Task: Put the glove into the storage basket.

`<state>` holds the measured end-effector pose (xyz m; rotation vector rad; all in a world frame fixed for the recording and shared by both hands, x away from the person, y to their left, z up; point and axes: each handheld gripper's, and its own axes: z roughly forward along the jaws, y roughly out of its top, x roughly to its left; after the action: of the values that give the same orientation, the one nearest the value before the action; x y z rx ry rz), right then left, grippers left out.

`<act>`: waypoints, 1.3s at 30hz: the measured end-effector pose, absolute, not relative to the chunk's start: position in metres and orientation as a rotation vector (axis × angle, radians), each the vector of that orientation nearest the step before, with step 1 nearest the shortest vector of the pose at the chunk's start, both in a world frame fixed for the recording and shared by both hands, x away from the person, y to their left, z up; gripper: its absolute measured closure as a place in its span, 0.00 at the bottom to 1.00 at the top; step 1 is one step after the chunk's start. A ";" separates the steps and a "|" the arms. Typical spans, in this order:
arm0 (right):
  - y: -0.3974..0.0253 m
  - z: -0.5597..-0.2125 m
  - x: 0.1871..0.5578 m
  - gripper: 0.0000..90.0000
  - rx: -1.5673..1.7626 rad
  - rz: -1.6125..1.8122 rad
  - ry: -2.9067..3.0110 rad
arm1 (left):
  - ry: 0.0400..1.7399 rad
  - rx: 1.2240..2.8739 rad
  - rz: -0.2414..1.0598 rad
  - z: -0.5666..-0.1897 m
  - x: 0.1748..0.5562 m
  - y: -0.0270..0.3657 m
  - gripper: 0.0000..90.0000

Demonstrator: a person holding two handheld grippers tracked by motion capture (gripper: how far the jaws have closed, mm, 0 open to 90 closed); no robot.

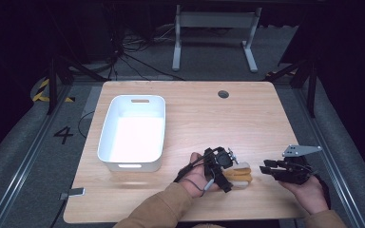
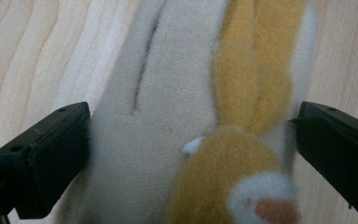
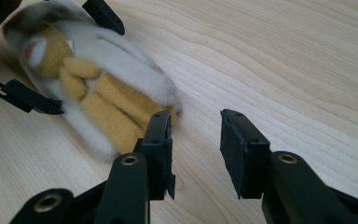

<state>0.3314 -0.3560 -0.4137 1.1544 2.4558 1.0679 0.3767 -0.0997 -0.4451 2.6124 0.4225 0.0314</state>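
We log our left gripper (image 1: 228, 175) spread wide astride a beige-and-yellow plush toy (image 1: 240, 174), pads barely brushing its fur. Its own view adds a pink nose. Our right gripper (image 3: 196, 140) stands half open, empty.

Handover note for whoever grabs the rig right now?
Left tool: jaws either side of the plush toy, touching its fur, no firm squeeze visible.
Right tool: open, empty, just beside the toy's far end.
Toy lies flat on the table, near the front edge.
White bin: empty, to the left.
Done: toy straddled. Left: probably close, lift and bin it.
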 end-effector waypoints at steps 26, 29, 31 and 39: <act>-0.354 -0.415 0.332 0.70 1.157 1.074 2.463 | 0.405 2.643 0.076 -0.447 0.376 -0.097 0.20; -0.353 -0.416 0.332 0.70 1.158 1.072 2.462 | 0.399 2.637 0.078 -0.444 0.376 -0.094 0.32; -0.353 -0.416 0.332 0.70 1.157 1.072 2.462 | 0.393 2.640 0.082 -0.443 0.374 -0.093 0.40; -0.353 -0.415 0.331 0.71 1.156 1.075 2.460 | 0.422 2.640 0.097 -0.440 0.372 -0.092 0.66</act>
<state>0.3314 -0.3529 -0.4151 1.1564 2.4599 1.0747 0.3723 -0.0924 -0.4399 2.6404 0.4217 0.0975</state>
